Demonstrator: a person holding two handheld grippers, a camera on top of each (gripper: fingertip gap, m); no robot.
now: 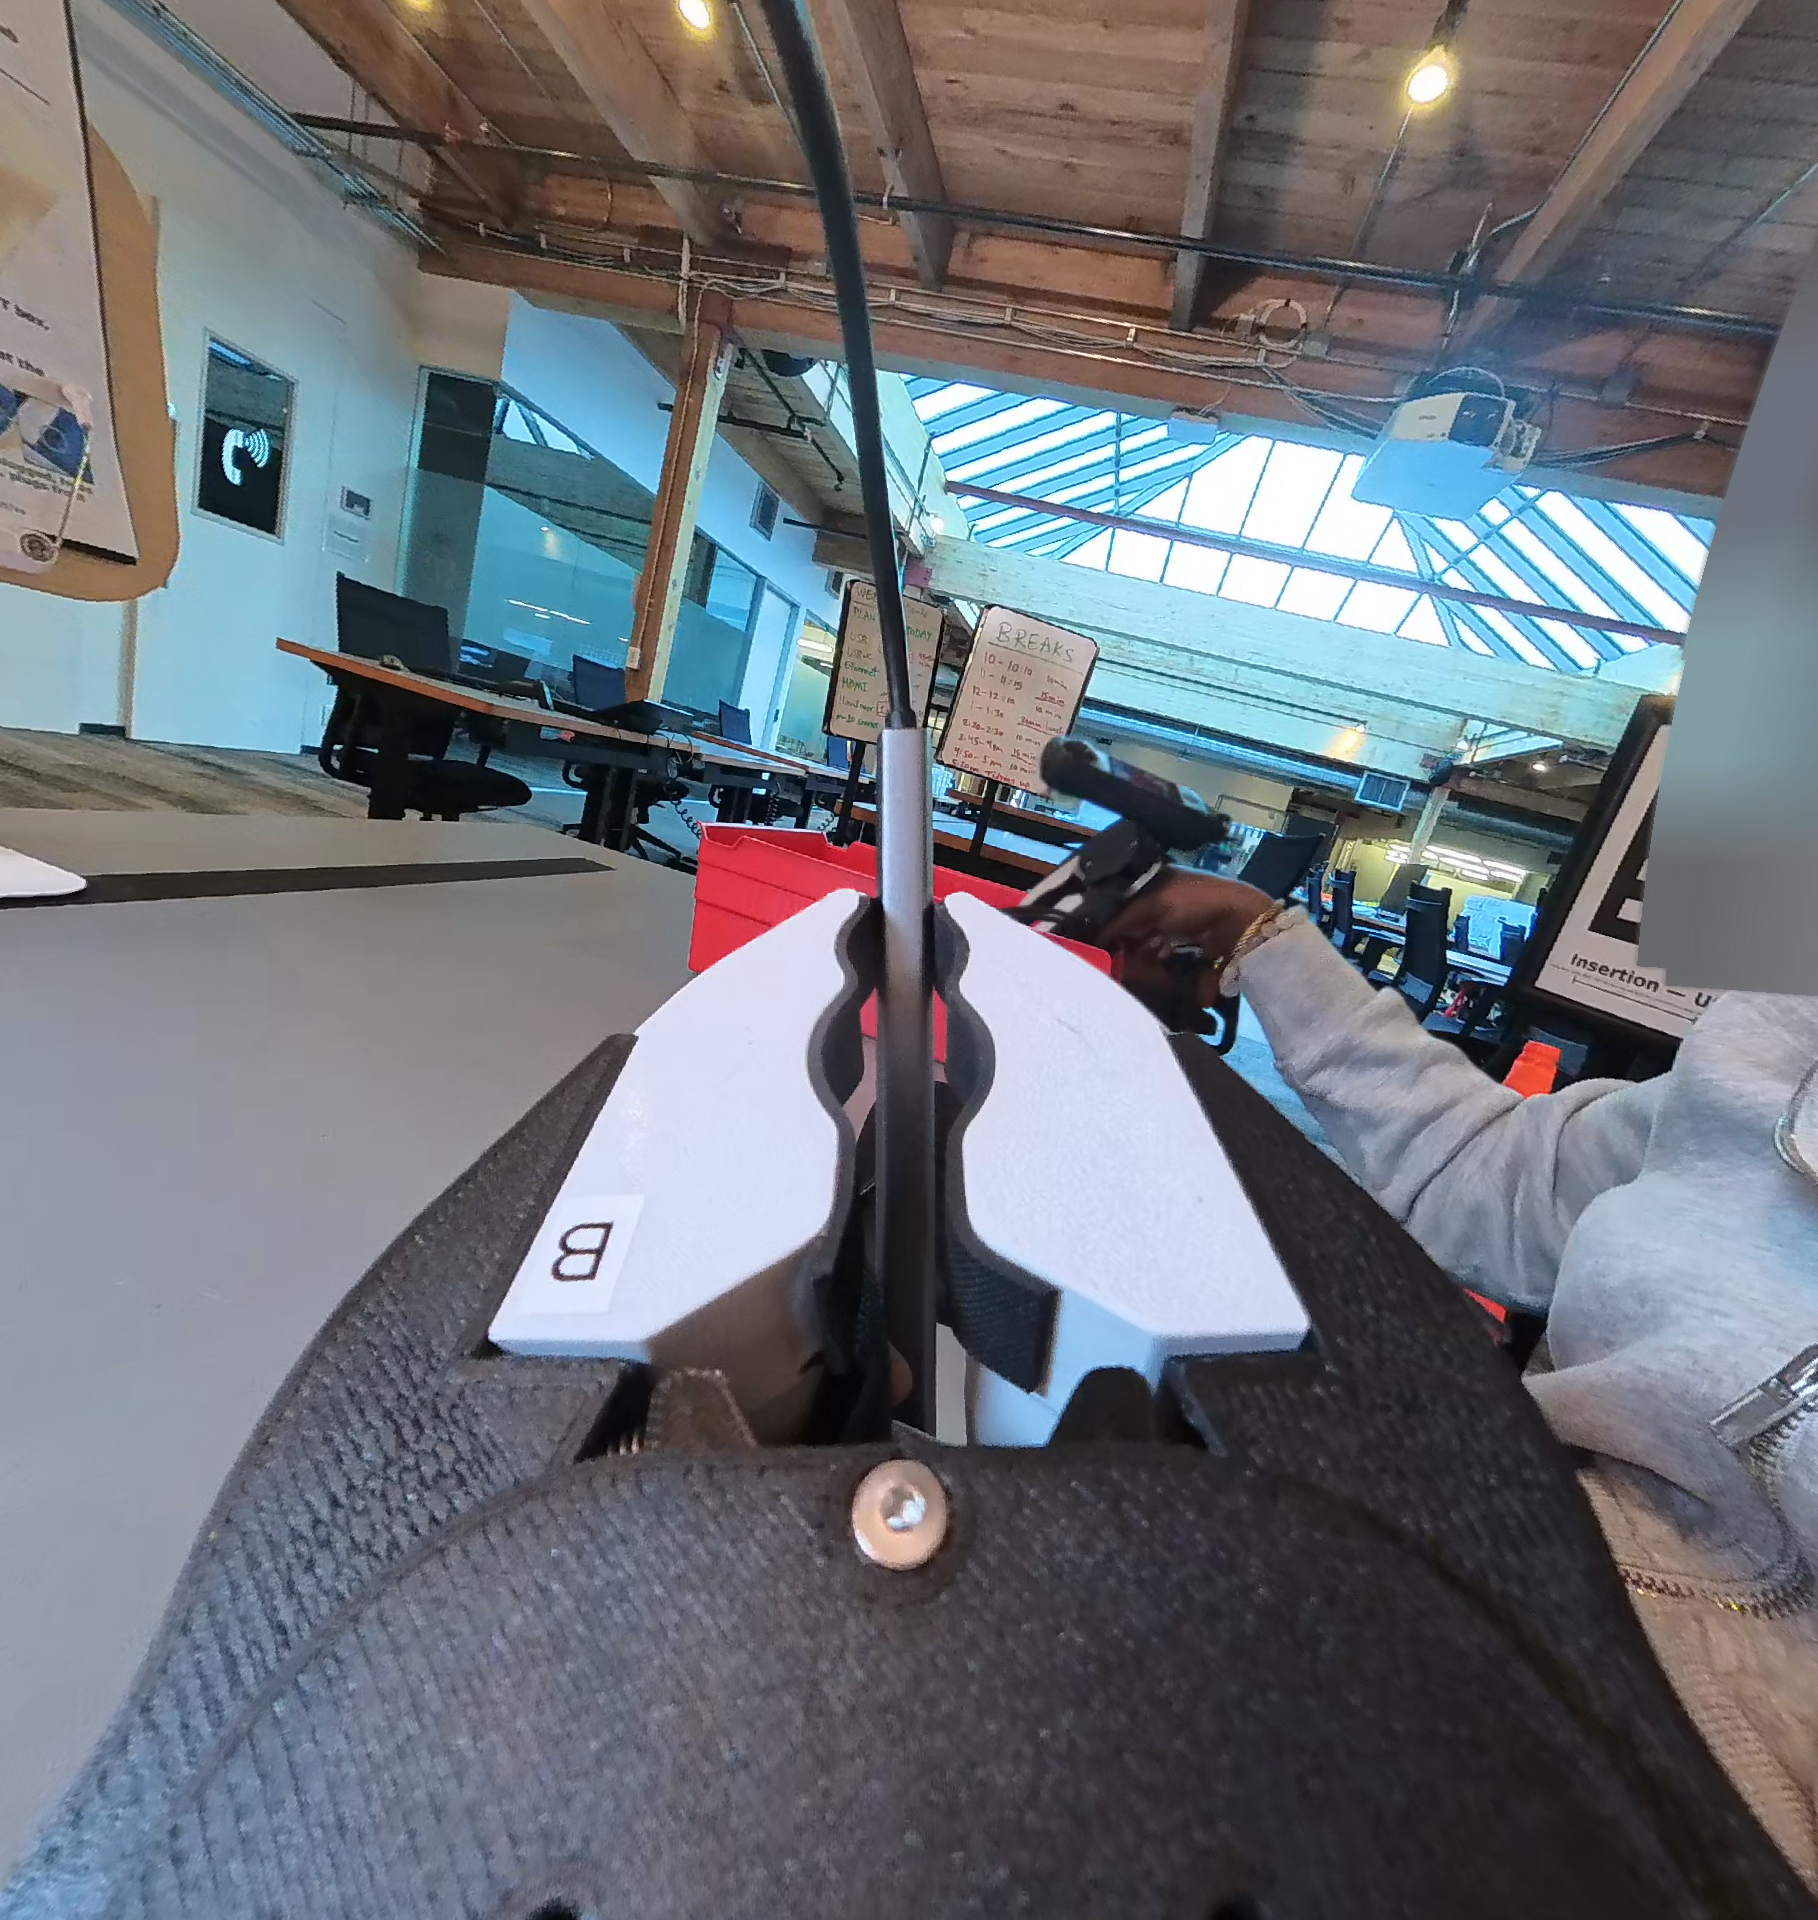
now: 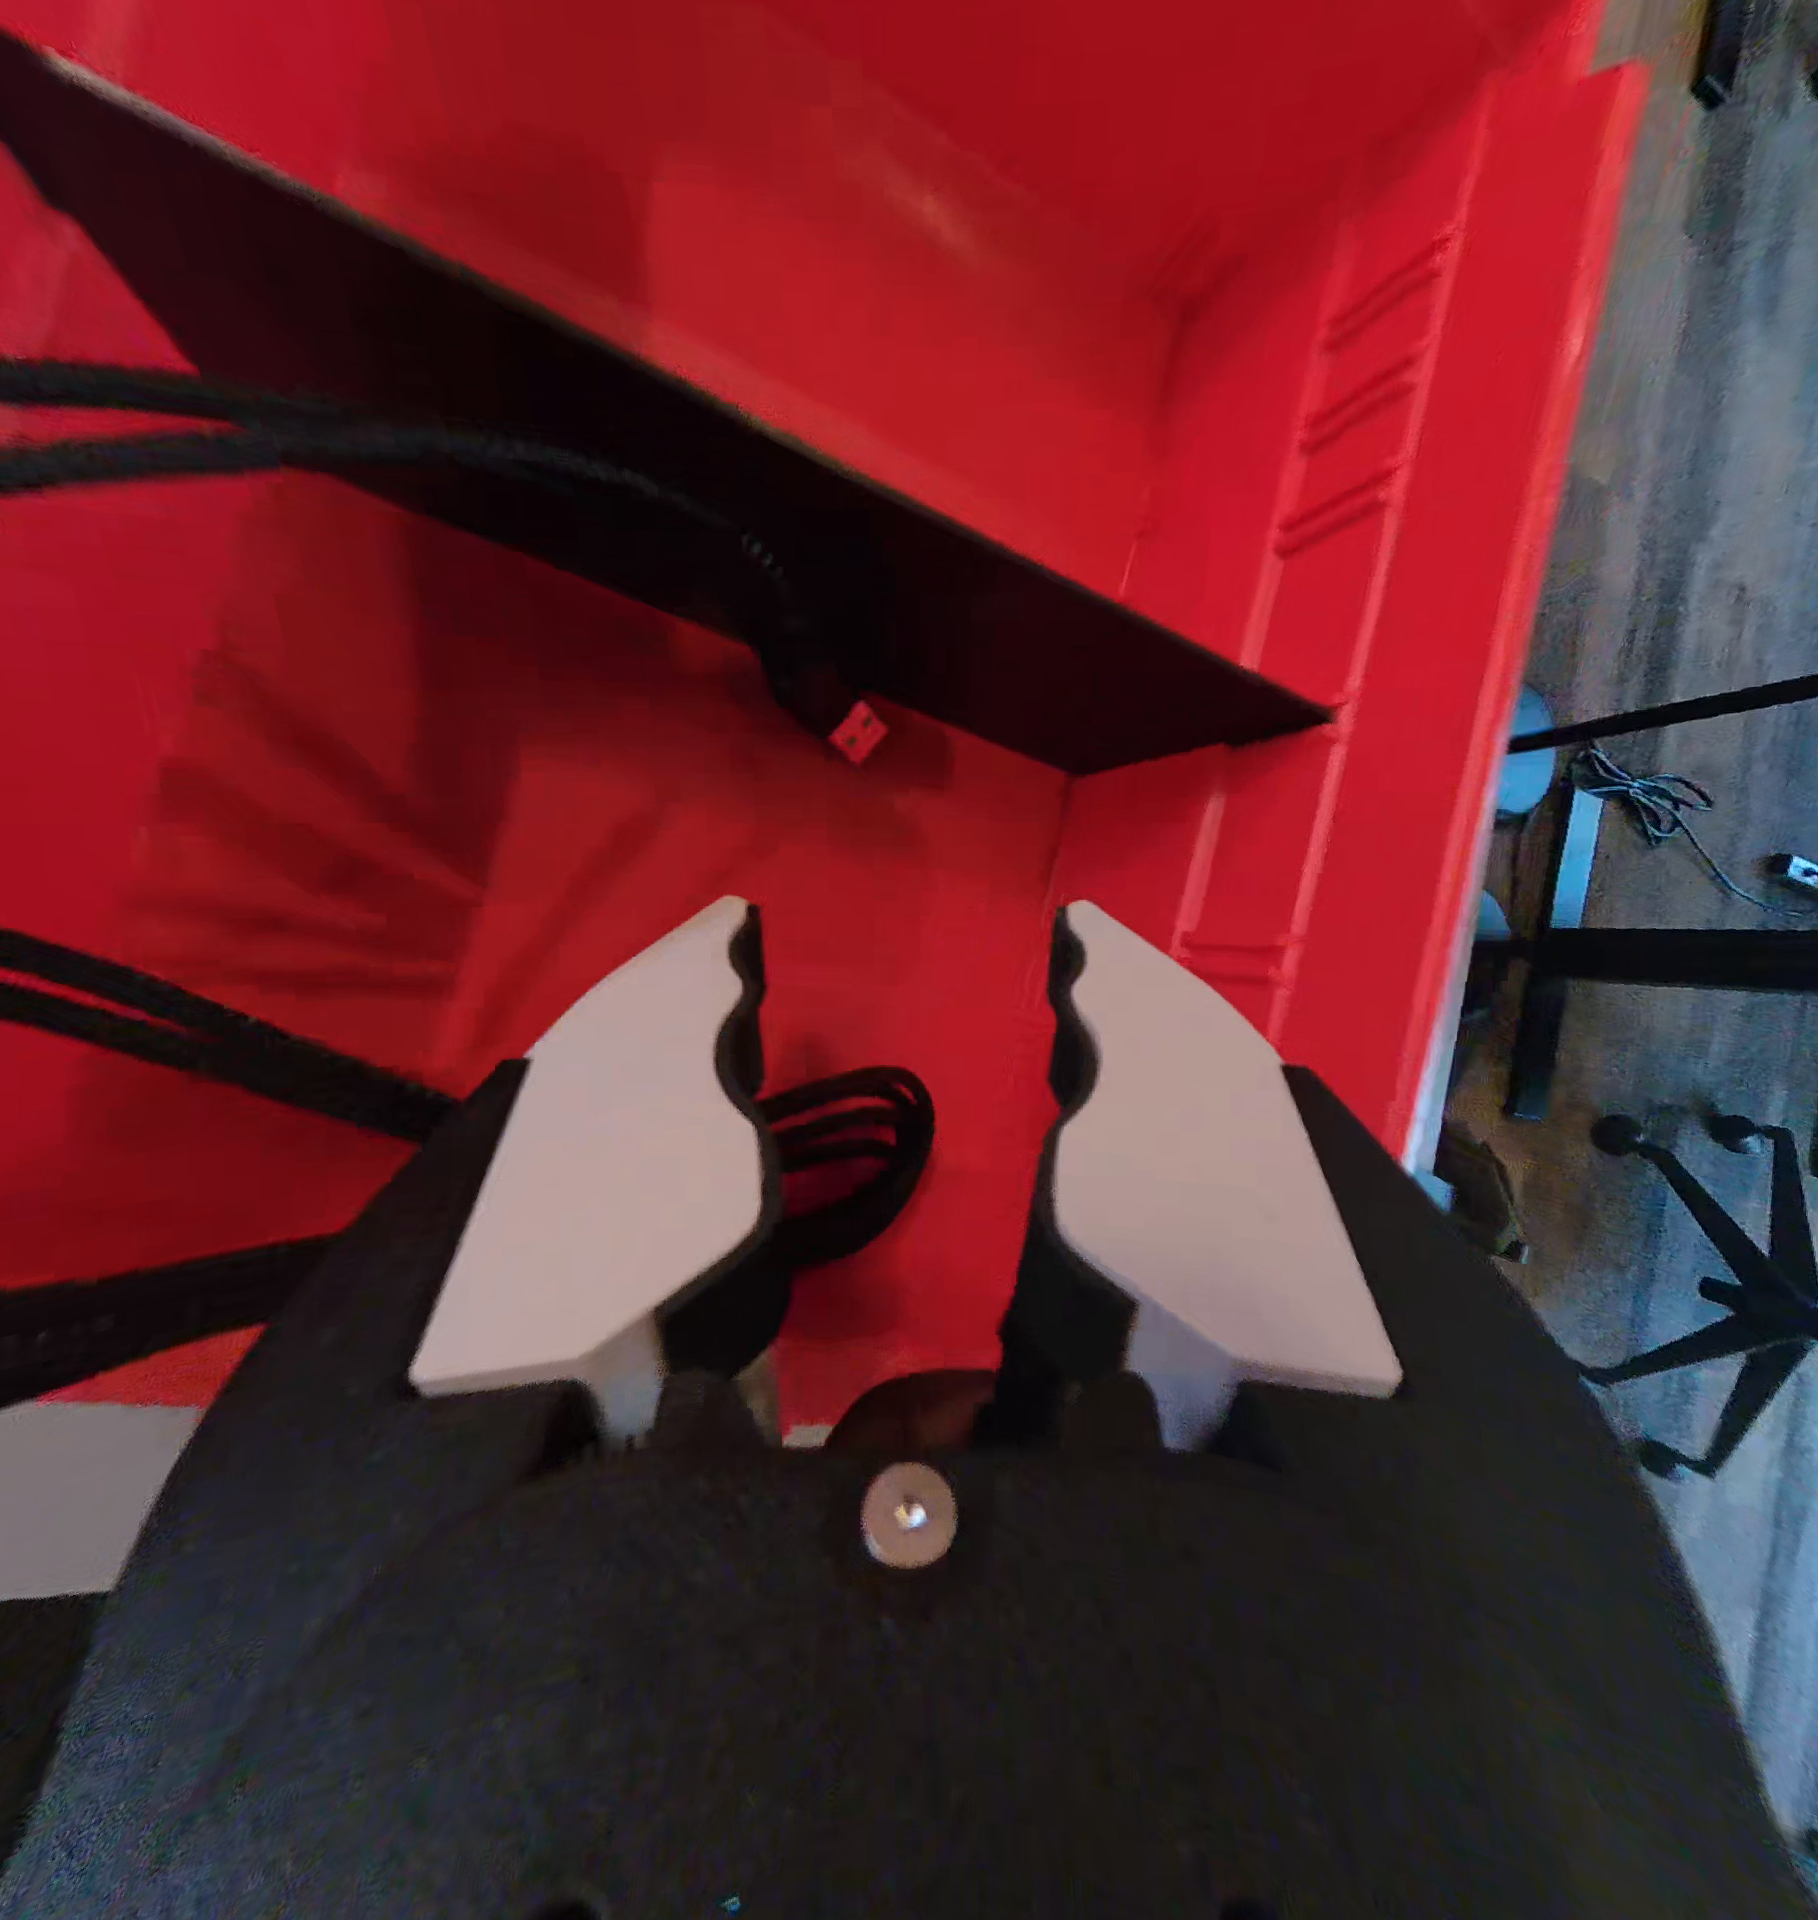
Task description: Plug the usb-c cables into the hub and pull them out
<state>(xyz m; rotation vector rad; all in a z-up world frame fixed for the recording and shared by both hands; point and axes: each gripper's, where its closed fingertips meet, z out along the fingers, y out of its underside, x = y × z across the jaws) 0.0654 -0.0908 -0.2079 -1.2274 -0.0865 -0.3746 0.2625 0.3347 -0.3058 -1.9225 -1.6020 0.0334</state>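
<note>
My left gripper (image 1: 905,920) is shut on a thin grey hub (image 1: 903,821), seen edge-on and upright between the white fingers (image 1: 718,1122). The hub's black cable (image 1: 843,312) rises out of the top of the frame. My right gripper (image 2: 905,935) is open and empty, pointing down into a red bin (image 2: 1352,623). In the bin lie black braided cables (image 2: 385,436), one ending in a plug with a red tip (image 2: 851,724), and a coiled cable (image 2: 869,1132) just below the fingers. The right gripper also shows in the left wrist view (image 1: 1123,821), held over the bin (image 1: 770,883).
A grey table (image 1: 261,1091) spreads to the left, with a black strip (image 1: 344,878) and a white object (image 1: 1,873) at its far edge. A black divider (image 2: 572,416) crosses the bin. A person's grey sleeve (image 1: 1404,1101) is at right. Floor and a chair base (image 2: 1736,1278) lie beyond the bin. Some 50 cm of space lies between my two pairs of fingers.
</note>
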